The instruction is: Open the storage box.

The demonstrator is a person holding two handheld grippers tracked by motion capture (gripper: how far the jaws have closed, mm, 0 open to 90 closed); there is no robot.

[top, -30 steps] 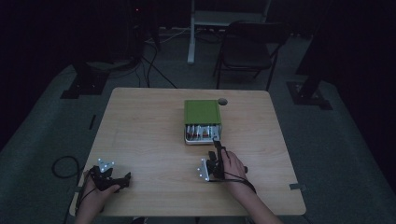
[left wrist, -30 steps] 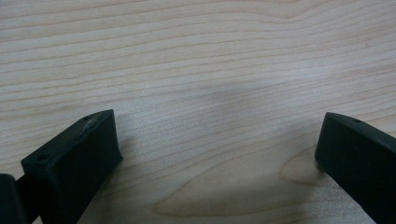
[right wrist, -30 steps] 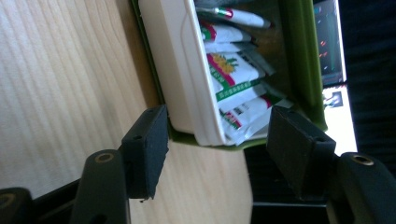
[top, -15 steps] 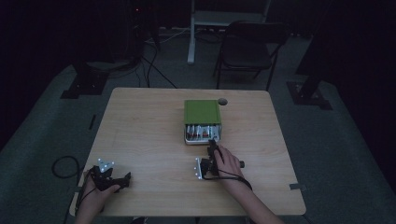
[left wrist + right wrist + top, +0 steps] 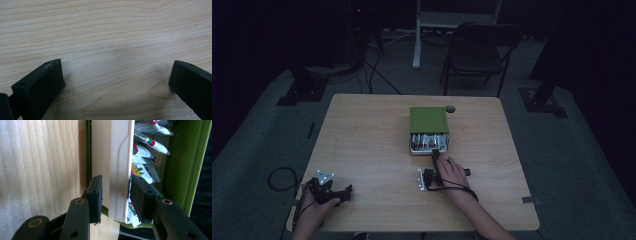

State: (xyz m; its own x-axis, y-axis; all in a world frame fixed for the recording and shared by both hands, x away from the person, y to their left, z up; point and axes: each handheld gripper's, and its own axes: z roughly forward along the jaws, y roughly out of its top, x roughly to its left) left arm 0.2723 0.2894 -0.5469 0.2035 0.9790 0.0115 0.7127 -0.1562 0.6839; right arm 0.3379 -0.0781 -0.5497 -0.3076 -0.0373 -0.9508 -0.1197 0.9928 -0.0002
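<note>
Drawer front [image 5: 117, 170] of green box [image 5: 428, 120], mid-table, packets [image 5: 142, 152] inside | right gripper [image 5: 116, 195] jaws clamped across the front panel | left gripper [image 5: 112, 82] jaws apart, idle on table [image 5: 105, 30] | risk: a skewed pull could slip the grip or drag the light box.

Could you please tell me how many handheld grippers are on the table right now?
2. The left gripper rests open near the table's near-left corner. The right gripper is at the middle, its jaws clamped on the pale front of the drawer in the green box.
</note>
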